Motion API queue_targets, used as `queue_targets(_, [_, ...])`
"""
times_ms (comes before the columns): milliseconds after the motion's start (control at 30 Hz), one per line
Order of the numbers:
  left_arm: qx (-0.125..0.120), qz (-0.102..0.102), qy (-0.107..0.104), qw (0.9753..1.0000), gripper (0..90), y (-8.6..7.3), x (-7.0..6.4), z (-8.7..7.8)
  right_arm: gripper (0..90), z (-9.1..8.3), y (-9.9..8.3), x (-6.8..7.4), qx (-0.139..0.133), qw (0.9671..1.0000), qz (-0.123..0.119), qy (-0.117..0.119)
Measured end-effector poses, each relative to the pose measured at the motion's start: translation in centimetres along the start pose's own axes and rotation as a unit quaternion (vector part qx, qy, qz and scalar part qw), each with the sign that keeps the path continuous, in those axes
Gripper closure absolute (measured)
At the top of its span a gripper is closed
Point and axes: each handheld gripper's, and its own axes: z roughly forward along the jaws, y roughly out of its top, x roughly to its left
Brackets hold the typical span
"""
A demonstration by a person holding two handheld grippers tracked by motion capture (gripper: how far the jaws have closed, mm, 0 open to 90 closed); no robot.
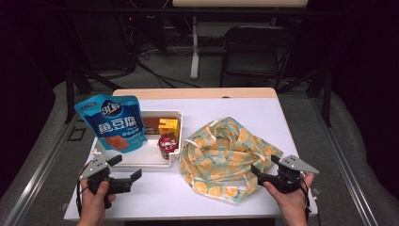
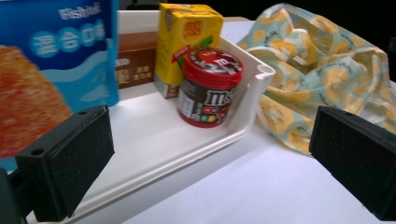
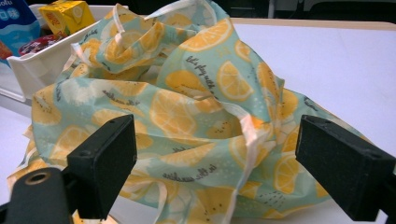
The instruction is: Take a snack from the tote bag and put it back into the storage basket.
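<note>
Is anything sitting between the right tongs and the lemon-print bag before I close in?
Nothing visible is in the way. The right tongs stand open right at the near edge of the lemon-print bag, with only bare white table around them. The white tray sits off on the bag's far left side.

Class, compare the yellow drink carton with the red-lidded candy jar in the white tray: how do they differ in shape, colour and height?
The yellow drink carton is a box with flat sides; the red-lidded candy jar is round. The carton is yellow all over, while the jar has a dark body under a red lid. The carton stands taller and farther back; the jar sits in front, by the tray's corner. Both stand upright in the white tray.
</note>
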Motion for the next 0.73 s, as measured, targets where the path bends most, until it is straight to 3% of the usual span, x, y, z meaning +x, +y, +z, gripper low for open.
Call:
queue_targets(267, [-0.005, -0.002, 0.014, 0.9999, 0.0, 0.0, 1.1, -0.7, 10.6, -0.3, -0.2, -1.2, 0.011, 0.9999, -0.01, -0.002])
queue_targets(433, [-0.004, -0.015, 0.023, 0.9996, 0.0, -0.4, 1.9, -0.8, 10.4, -0.7, -0.3, -2.3, 0.006, 1.0, 0.002, -0.007])
queue_targets(733, [0.002, -0.012, 0.018, 0.9998, 0.0, -0.3, 1.8, -0.2, 10.1, -0.6, -0.6, -2.3, 0.01, 0.9999, -0.003, -0.009])
